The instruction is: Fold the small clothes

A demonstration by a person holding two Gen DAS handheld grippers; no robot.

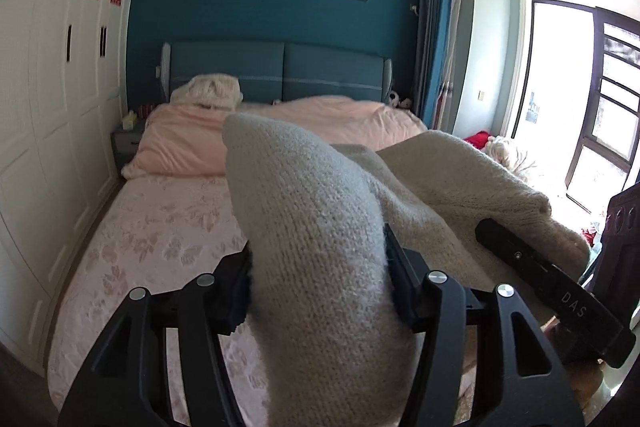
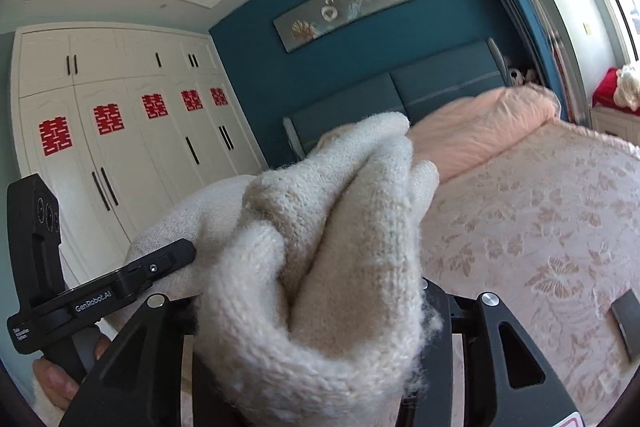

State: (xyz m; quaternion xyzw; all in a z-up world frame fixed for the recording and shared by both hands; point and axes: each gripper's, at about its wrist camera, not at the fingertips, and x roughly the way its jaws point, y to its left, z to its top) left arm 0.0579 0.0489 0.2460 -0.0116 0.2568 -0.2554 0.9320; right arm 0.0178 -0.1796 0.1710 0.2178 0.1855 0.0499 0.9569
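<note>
We hold a cream knitted sweater (image 1: 320, 267) up off the bed (image 1: 160, 239), stretched between our two grippers. In the left wrist view, the left gripper (image 1: 316, 263) has a thick bunch of the knit wedged between its two black fingers (image 1: 404, 267); the wool fills the gap from one pad to the other and bulges above and below, so the jaws stand partly spread and pinch the sweater. From there the garment runs rightward as a sagging band to the right gripper (image 1: 532, 267), whose dark body slants in from the lower right with the knit draped over its tip.

In the right wrist view, the right gripper (image 2: 312, 307) likewise clamps a folded wad of the same sweater (image 2: 320, 247); several rolls of fluffy wool crowd between the fingers (image 2: 434, 311) and spill forward over them, hiding the pads. The left gripper (image 2: 120, 279) shows at the lower left, its printed arm lying against the knit, with a hand (image 2: 56, 379) gripping its handle below.

Behind the sweater lies the bed with a pink flowered sheet, a pink duvet (image 1: 192, 139) heaped towards the blue headboard (image 1: 280, 75). White wardrobe doors (image 2: 120, 131) with red paper cut-outs line one wall
</note>
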